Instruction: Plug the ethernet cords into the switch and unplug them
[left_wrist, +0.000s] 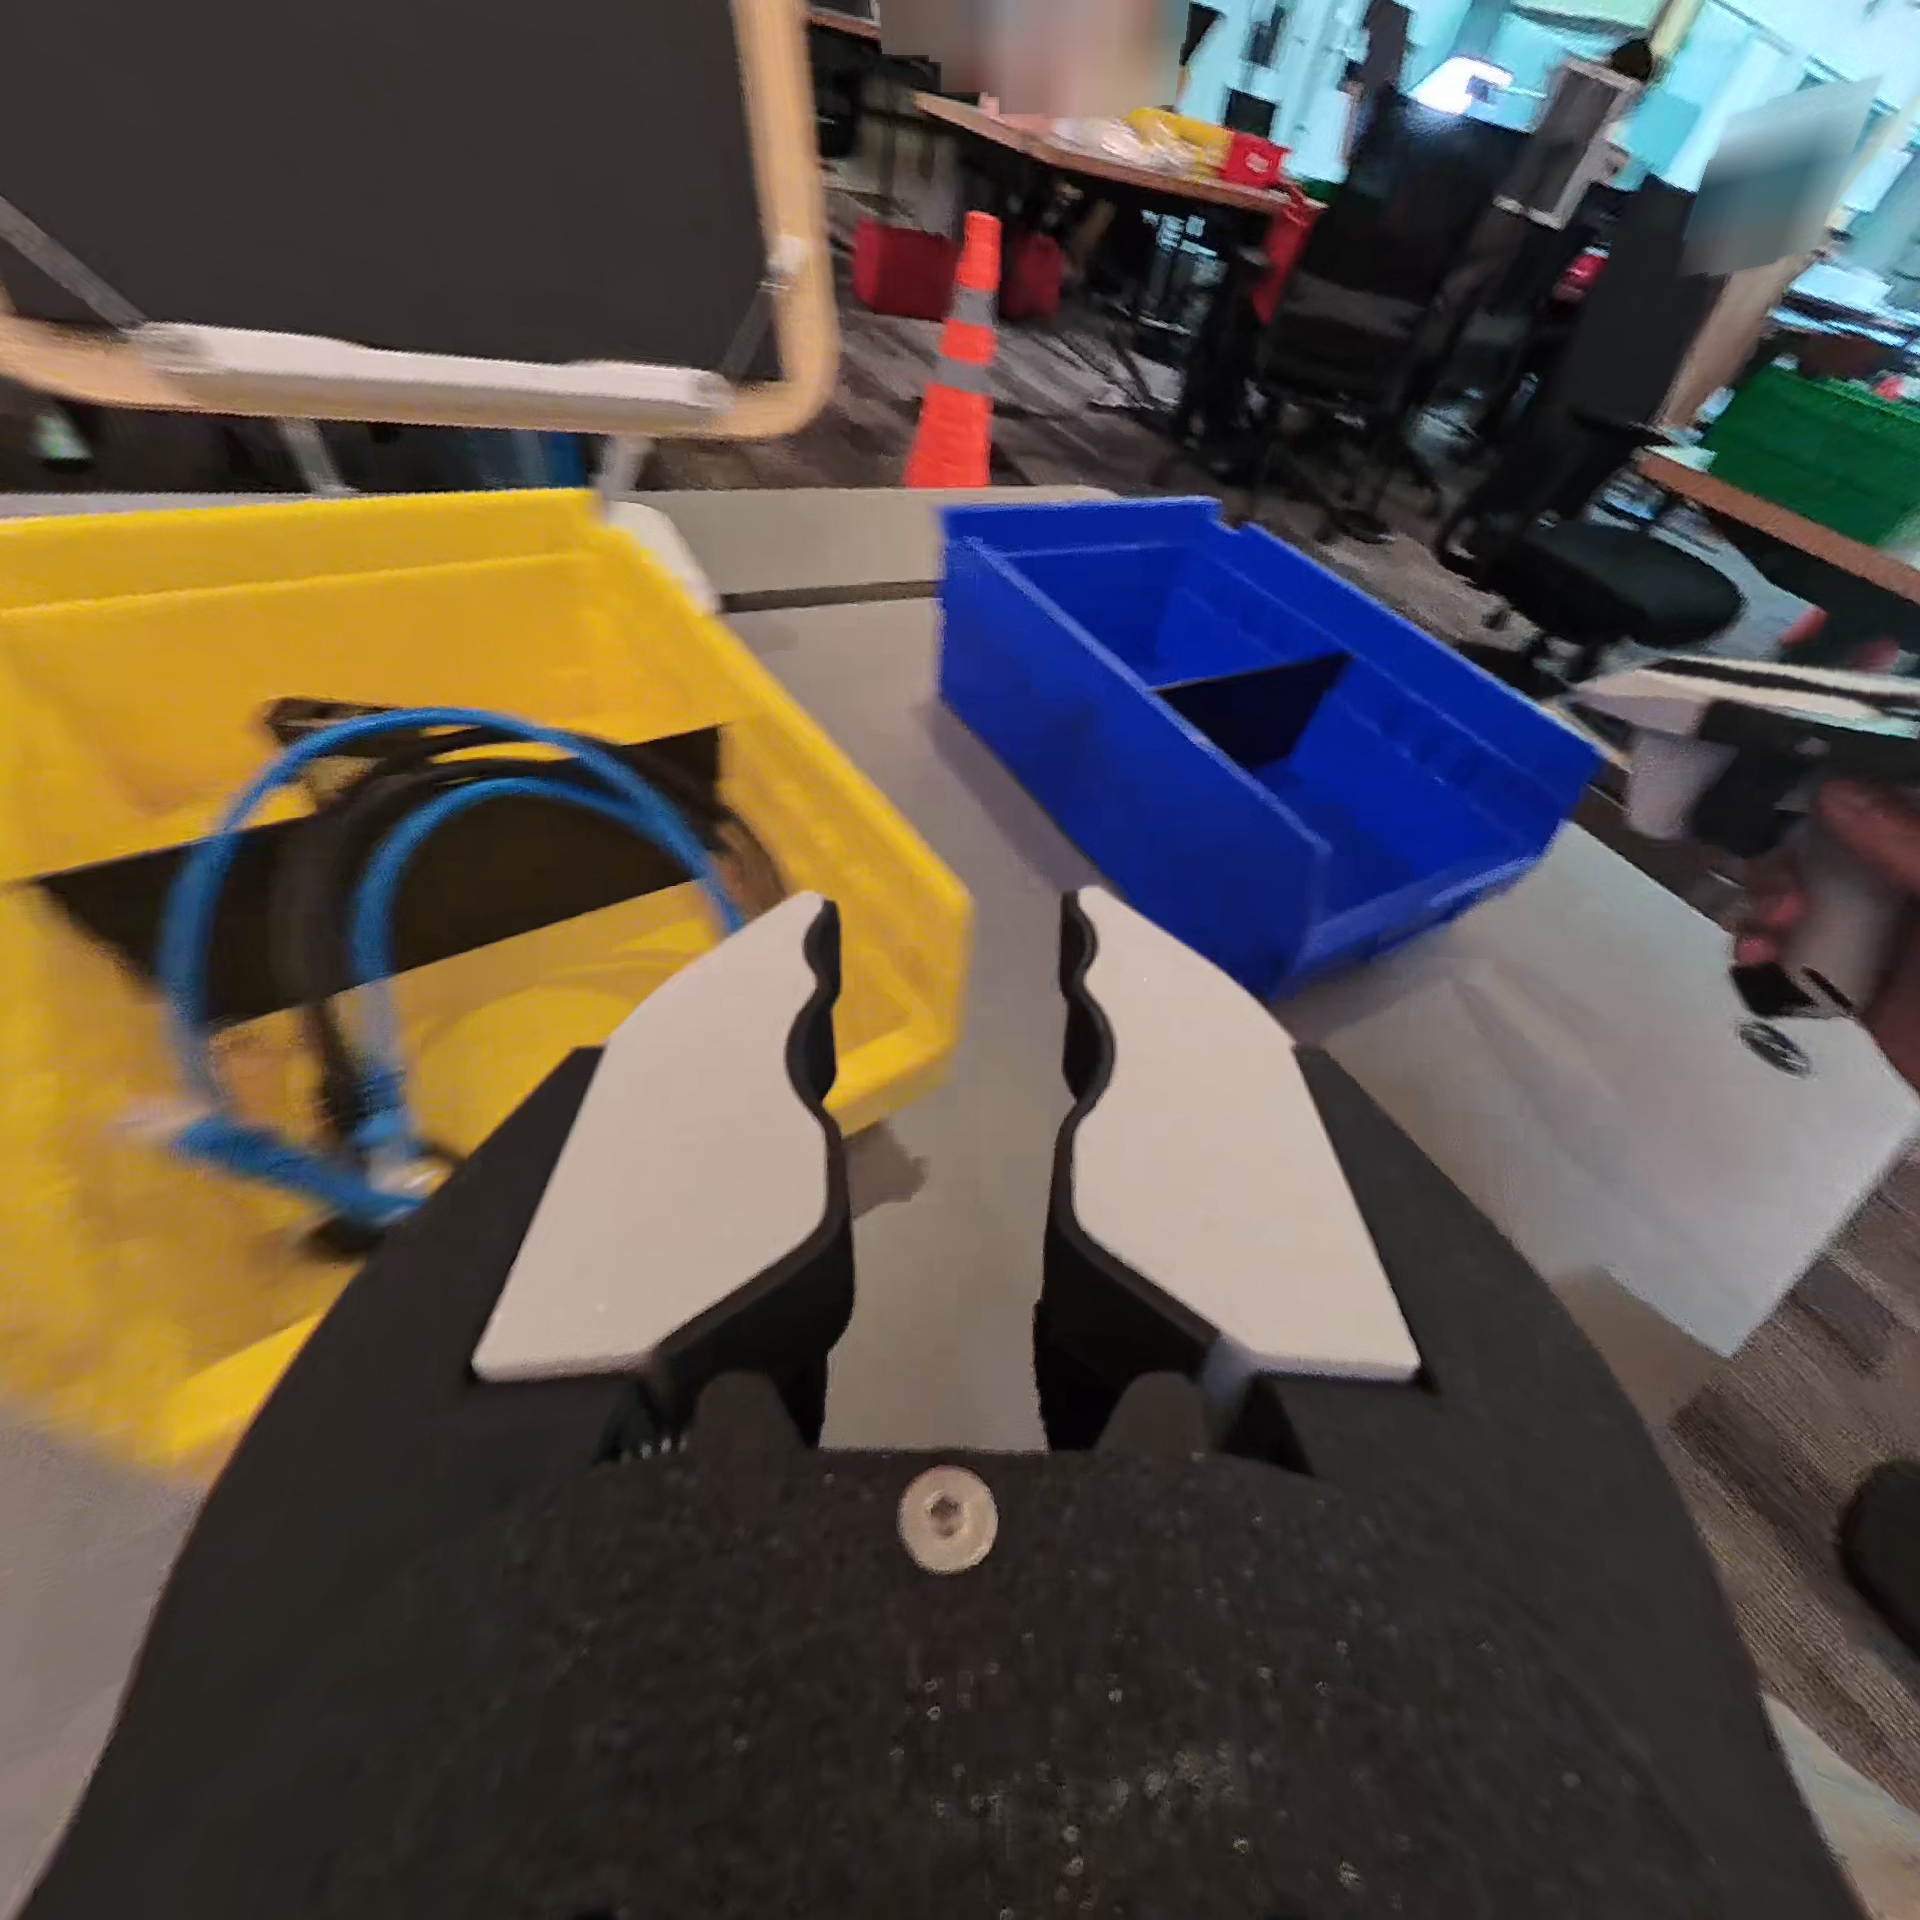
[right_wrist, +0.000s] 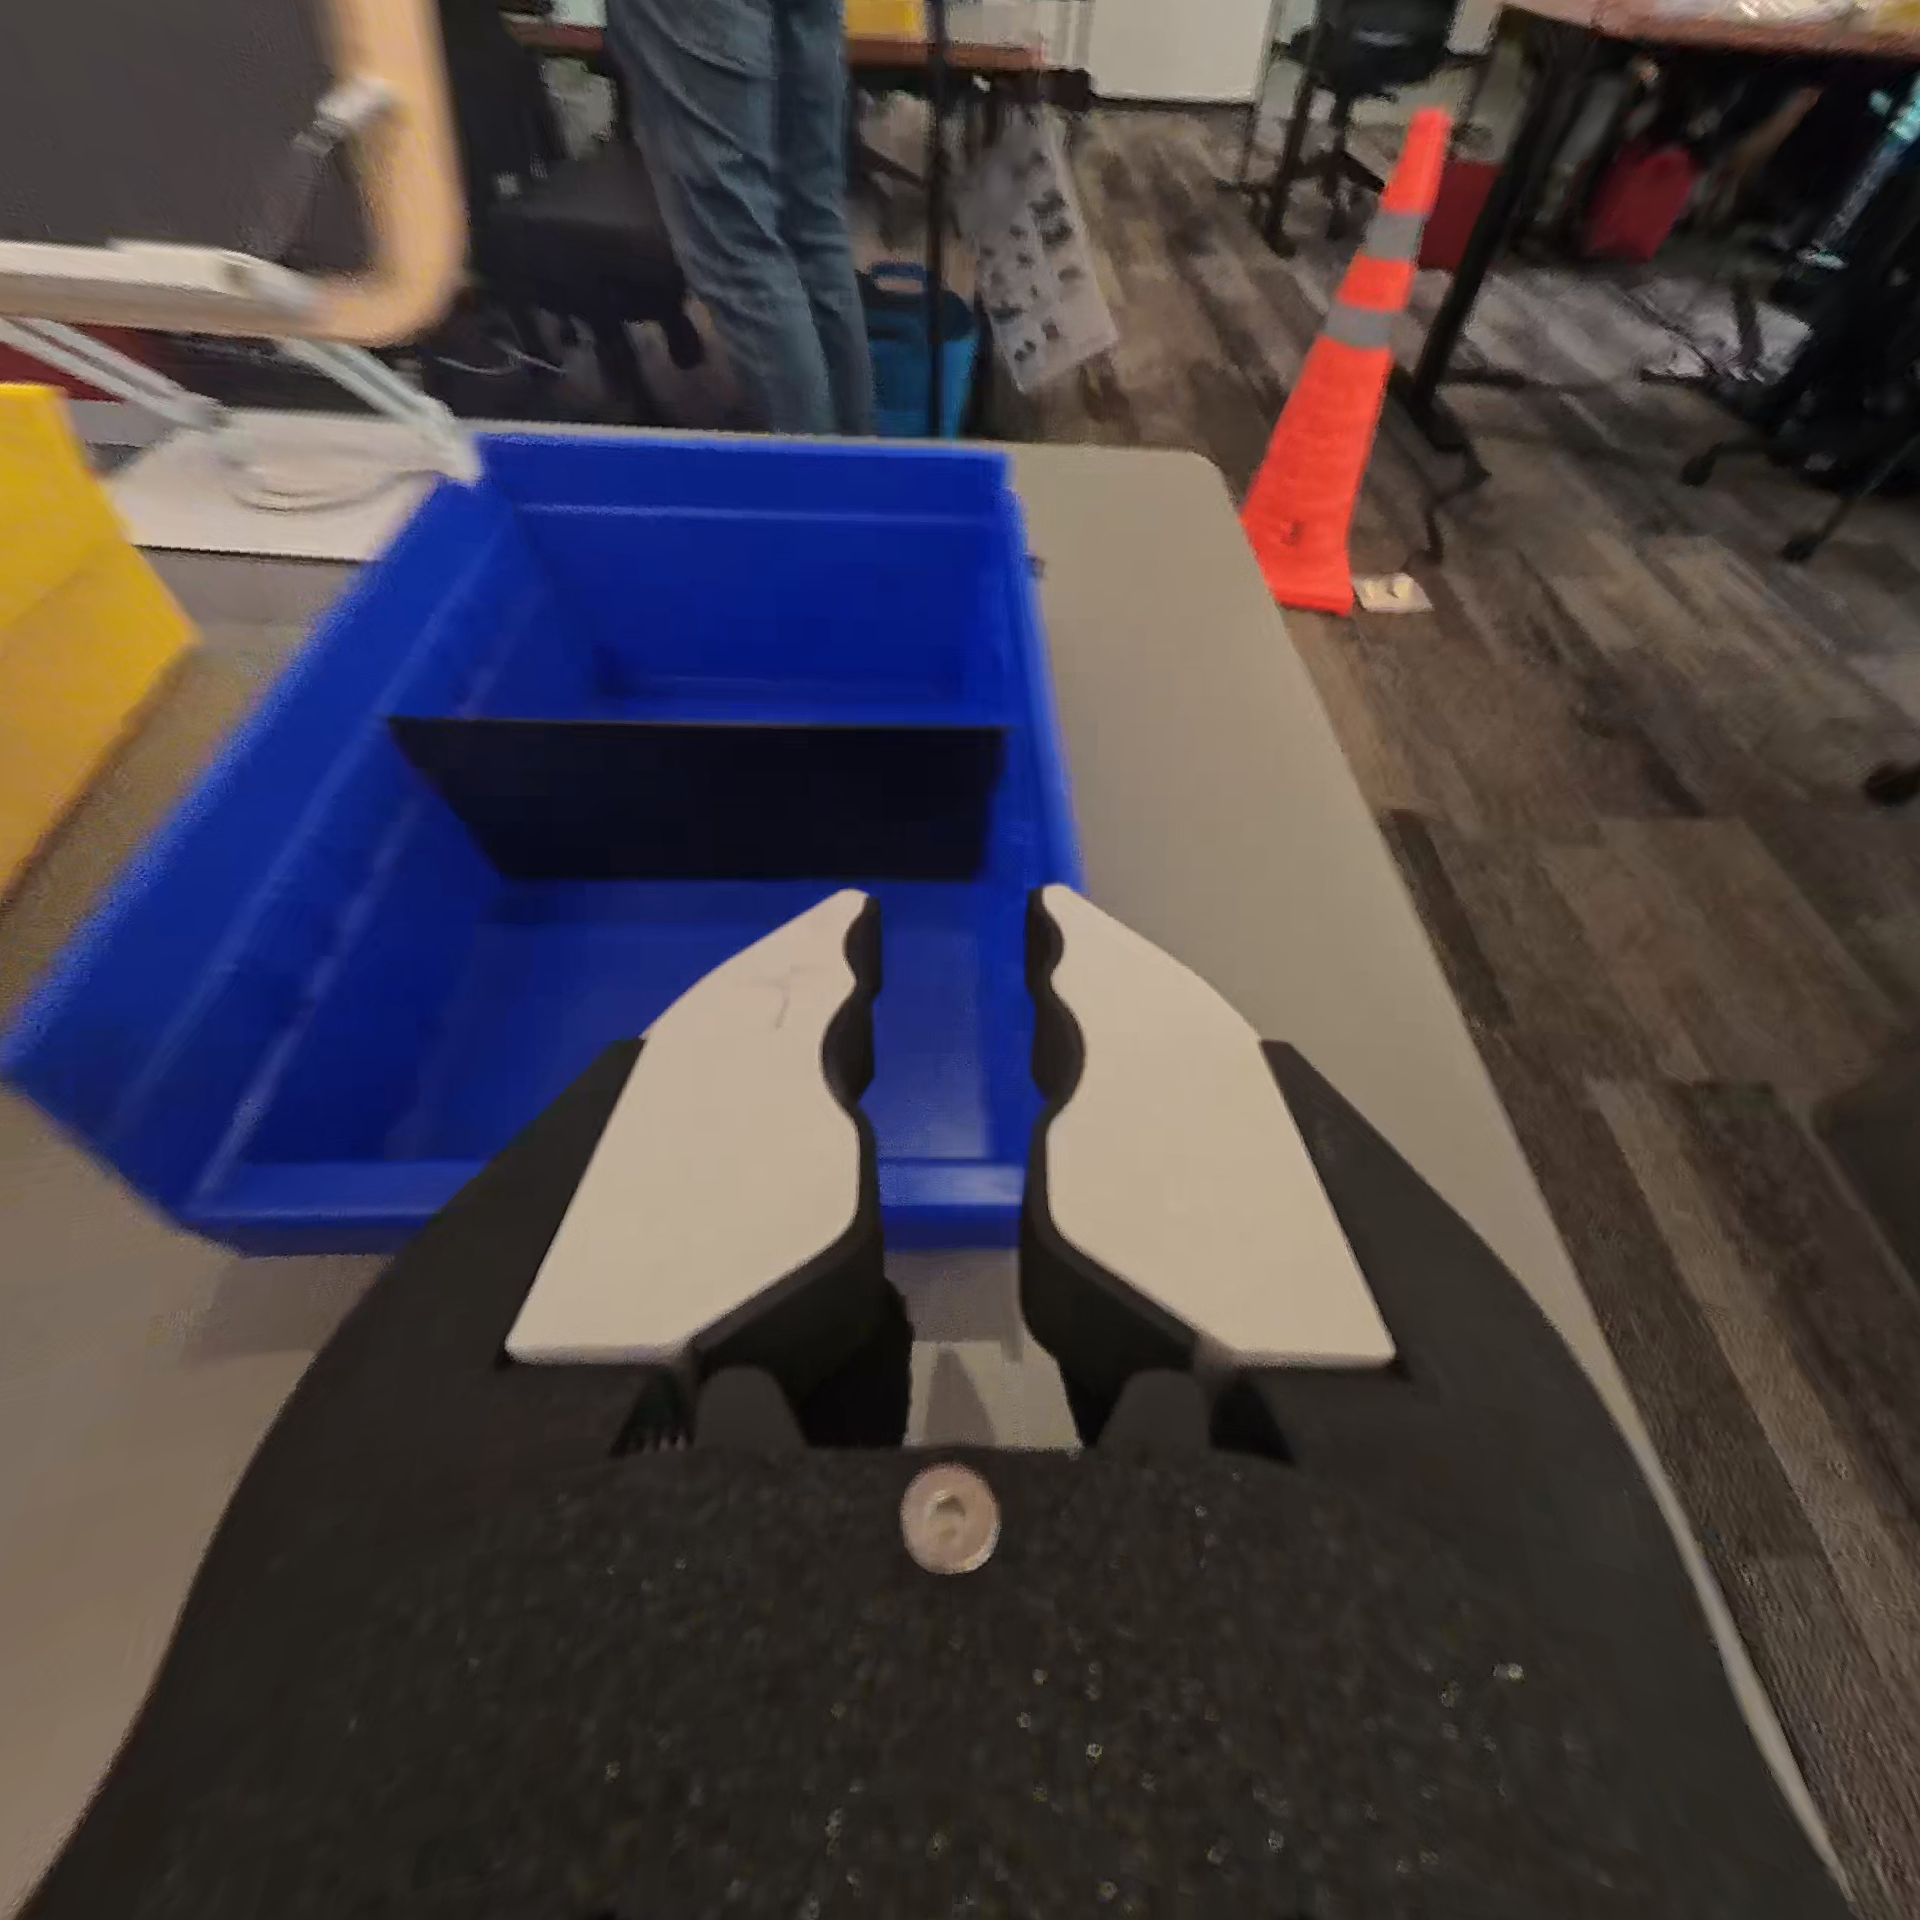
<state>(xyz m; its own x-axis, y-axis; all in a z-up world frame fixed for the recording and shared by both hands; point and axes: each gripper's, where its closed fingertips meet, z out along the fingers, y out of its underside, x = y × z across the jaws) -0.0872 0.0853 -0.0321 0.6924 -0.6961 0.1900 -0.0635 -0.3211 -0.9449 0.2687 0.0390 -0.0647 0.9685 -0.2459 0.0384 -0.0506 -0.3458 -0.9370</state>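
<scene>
At the bottom centre of each wrist view a gripper is seen with its jaws parted and nothing held: the left gripper (left_wrist: 948, 914) over bare grey table (left_wrist: 1403, 1122), the right gripper (right_wrist: 954, 909) above the blue bin (right_wrist: 312, 935), which appears empty. At the left of the left view, blue ethernet cords (left_wrist: 281, 831) are coiled inside the yellow bin (left_wrist: 831, 790). No switch can be made out. Nothing is yet picked up; a cord end must probably be grasped next.
</scene>
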